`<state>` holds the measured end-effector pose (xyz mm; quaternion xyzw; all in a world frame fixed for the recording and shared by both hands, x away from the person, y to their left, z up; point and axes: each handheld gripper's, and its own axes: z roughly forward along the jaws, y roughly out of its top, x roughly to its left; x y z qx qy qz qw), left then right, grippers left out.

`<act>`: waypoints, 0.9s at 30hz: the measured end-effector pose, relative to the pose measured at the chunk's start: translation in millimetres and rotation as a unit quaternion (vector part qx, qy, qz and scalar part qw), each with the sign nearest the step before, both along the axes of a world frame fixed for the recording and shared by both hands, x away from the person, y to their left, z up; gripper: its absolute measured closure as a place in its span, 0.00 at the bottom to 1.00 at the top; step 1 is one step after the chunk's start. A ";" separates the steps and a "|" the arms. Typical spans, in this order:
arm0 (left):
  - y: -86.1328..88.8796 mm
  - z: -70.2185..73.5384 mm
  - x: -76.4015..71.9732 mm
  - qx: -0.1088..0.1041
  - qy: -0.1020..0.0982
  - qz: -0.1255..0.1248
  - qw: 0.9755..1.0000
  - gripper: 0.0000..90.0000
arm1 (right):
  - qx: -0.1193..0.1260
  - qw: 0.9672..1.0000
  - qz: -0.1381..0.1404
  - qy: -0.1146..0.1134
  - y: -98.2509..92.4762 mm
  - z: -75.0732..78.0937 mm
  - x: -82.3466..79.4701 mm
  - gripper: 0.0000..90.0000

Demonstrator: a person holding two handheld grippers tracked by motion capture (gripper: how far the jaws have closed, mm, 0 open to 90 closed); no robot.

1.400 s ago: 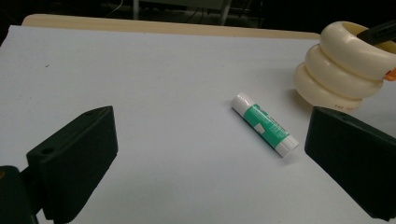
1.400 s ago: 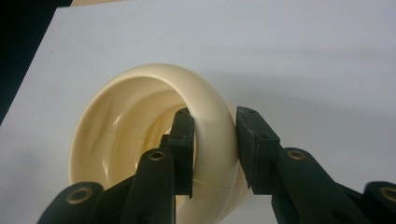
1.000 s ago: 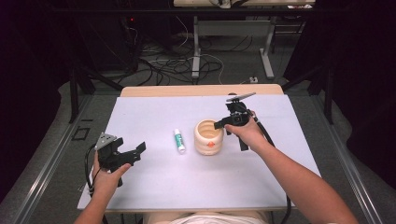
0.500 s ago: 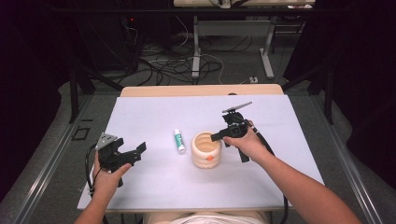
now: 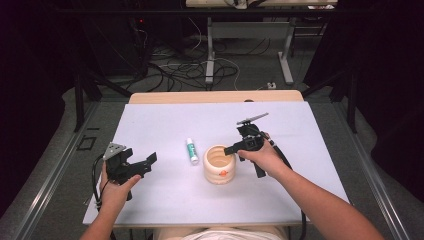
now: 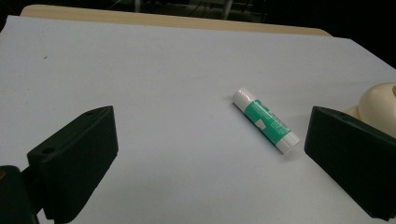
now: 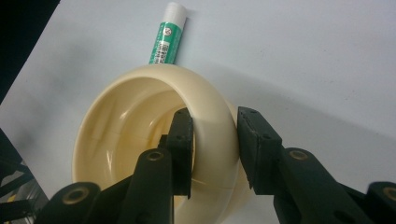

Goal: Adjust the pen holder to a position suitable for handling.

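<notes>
Gripping the rim of a cream, round, thick-walled cup (image 7: pixel 154 149), my right gripper (image 7: pixel 212 140) has one jaw inside and one outside, closed on its wall. The cup stands upright at the middle of the white table (image 5: pixel 310 135), with an orange mark on its side. One cup, one green-and-white glue stick (image 6: pixel 266 120) lying just beside it. My left gripper (image 6: pixel 205 154) hovers wide open, holding nothing. Beyond are dark floor, cables and table legs.
</notes>
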<state>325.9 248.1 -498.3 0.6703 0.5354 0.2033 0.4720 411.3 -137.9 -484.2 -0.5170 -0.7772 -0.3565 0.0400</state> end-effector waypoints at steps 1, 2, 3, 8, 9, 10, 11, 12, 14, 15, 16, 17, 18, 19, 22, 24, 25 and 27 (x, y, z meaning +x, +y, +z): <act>-0.1 0.0 -0.1 0.000 0.000 0.000 1.000 0.03 | -0.003 1.000 0.000 0.005 -0.3 1.3 -0.4 0.71; -0.2 0.1 -0.4 -0.001 0.002 0.001 1.000 0.03 | 0.000 1.000 0.004 0.005 -1.0 1.8 -0.3 0.69; -0.3 0.1 -0.4 -0.001 0.003 0.001 1.000 0.03 | 0.004 1.000 -0.001 0.001 -1.0 2.4 -0.9 0.67; -0.1 0.1 -0.2 -0.007 0.006 0.005 1.000 0.03 | 0.022 0.999 -0.001 -0.025 -6.7 9.6 -4.2 0.57; 0.0 0.1 -0.2 -0.009 0.007 0.007 1.000 0.03 | 0.028 0.999 -0.001 -0.031 -7.9 10.7 -5.4 0.55; 0.1 0.2 -0.1 -0.012 0.007 0.008 1.000 0.03 | 0.031 0.999 -0.002 -0.031 -9.2 12.5 -6.7 0.54; 0.5 0.4 -0.1 -0.012 0.009 0.009 1.000 0.03 | 0.036 0.999 -0.003 -0.034 -11.0 14.0 -8.1 0.52; 0.5 0.5 0.0 -0.014 0.009 0.011 1.000 0.03 | 0.039 0.999 -0.004 -0.039 -12.5 15.4 -9.6 0.51; 0.8 0.8 0.0 -0.016 0.011 0.012 1.000 0.03 | 0.044 0.998 -0.005 -0.049 -15.7 18.0 -12.0 0.48; 0.8 0.8 0.0 -0.016 0.011 0.012 1.000 0.03 | 0.046 0.997 -0.004 -0.056 -17.7 19.3 -12.9 0.47; 0.8 0.8 0.0 -0.017 0.012 0.013 1.000 0.03 | 0.050 0.997 -0.004 -0.061 -19.6 21.0 -14.1 0.46; 0.7 0.8 0.1 -0.017 0.012 0.014 1.000 0.03 | 0.052 0.997 -0.004 -0.064 -21.6 22.8 -15.1 0.46; 0.7 0.7 0.2 -0.018 0.012 0.015 1.000 0.03 | 0.054 0.996 -0.006 -0.069 -23.9 24.4 -16.1 0.45; 0.7 0.8 0.2 -0.018 0.014 0.015 1.000 0.03 | 0.060 0.995 -0.006 -0.082 -28.5 27.1 -17.9 0.43; 0.6 0.8 0.3 -0.021 0.015 0.017 1.000 0.03 | 0.062 0.994 0.001 -0.095 -33.0 29.4 -20.0 0.40; 0.7 1.0 0.2 -0.022 0.016 0.018 0.999 0.03 | 0.061 0.992 0.001 -0.107 -37.2 30.9 -22.7 0.36; 0.7 1.1 0.2 -0.023 0.016 0.017 0.999 0.03 | 0.058 0.992 0.003 -0.112 -39.6 31.3 -23.9 0.34; 0.7 1.1 0.3 -0.022 0.015 0.018 0.999 0.03 | 0.056 0.991 0.008 -0.119 -43.0 31.8 -25.9 0.29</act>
